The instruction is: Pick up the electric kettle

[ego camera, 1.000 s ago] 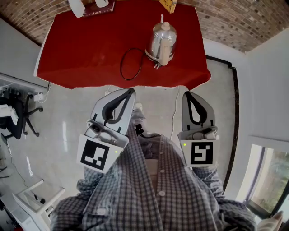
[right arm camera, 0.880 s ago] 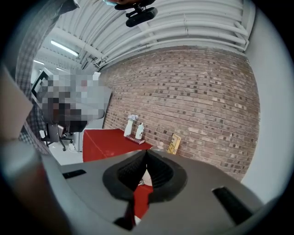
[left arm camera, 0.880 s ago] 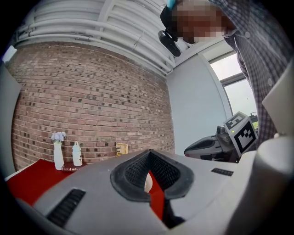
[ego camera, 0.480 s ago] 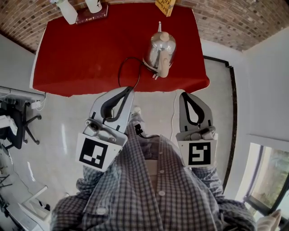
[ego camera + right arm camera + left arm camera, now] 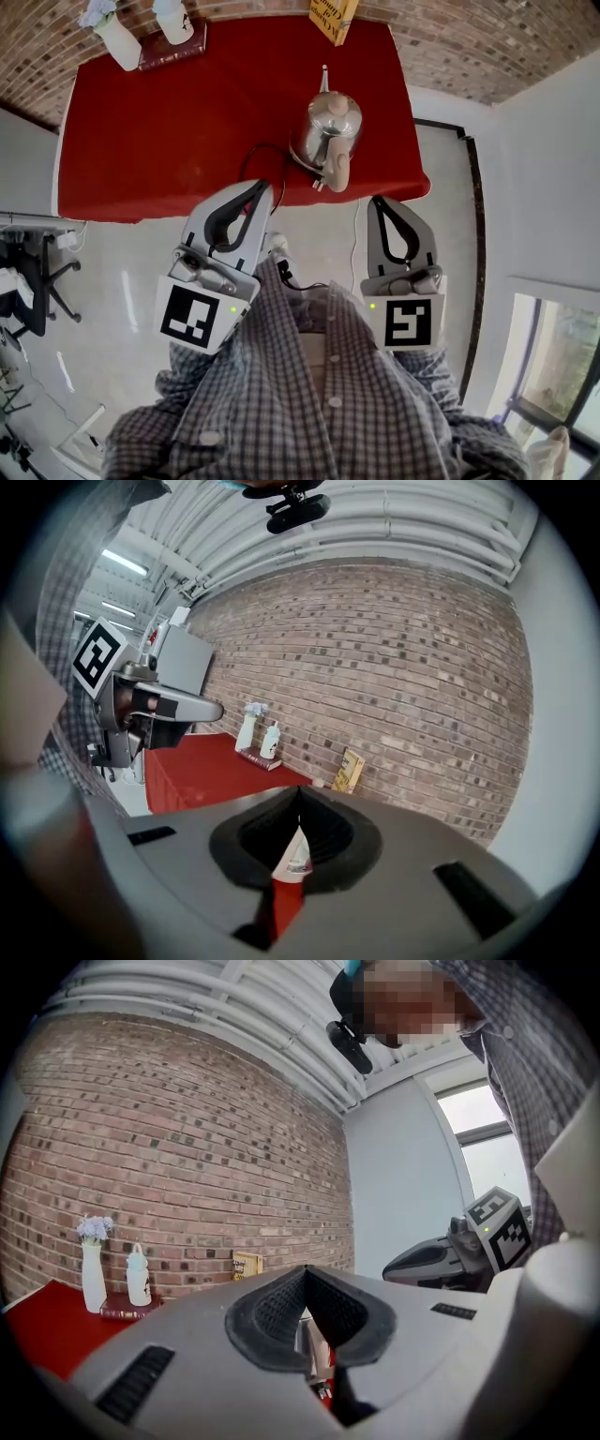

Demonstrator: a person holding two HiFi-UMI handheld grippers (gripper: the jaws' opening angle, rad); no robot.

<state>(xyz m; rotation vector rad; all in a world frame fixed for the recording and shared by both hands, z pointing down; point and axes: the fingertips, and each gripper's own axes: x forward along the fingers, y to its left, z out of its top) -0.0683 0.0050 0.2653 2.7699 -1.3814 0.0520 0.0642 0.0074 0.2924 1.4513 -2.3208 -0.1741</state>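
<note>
The electric kettle (image 5: 323,131), shiny steel with a cream handle (image 5: 338,171), stands near the front right of the red table (image 5: 150,141). Its black cord (image 5: 255,161) loops to its left. My left gripper (image 5: 263,186) is shut and empty, with its tips over the table's front edge, short of the cord. My right gripper (image 5: 381,201) is also shut and empty, over the floor just in front of the table's right corner. In the left gripper view a sliver of the kettle (image 5: 315,1349) shows through the closed jaws (image 5: 305,1274). The right gripper view looks past its closed jaws (image 5: 299,797) at the table.
At the table's back stand a white vase with flowers (image 5: 108,37), a white bottle (image 5: 174,19) on a book (image 5: 169,54), and a yellow box (image 5: 333,19) against the brick wall (image 5: 487,47). An office chair (image 5: 33,272) is on the left, over a pale glossy floor (image 5: 141,272).
Both grippers have moved forward towards the table. The table and kettle now sit lower and closer in the head view. Both jaws stayed shut.
</note>
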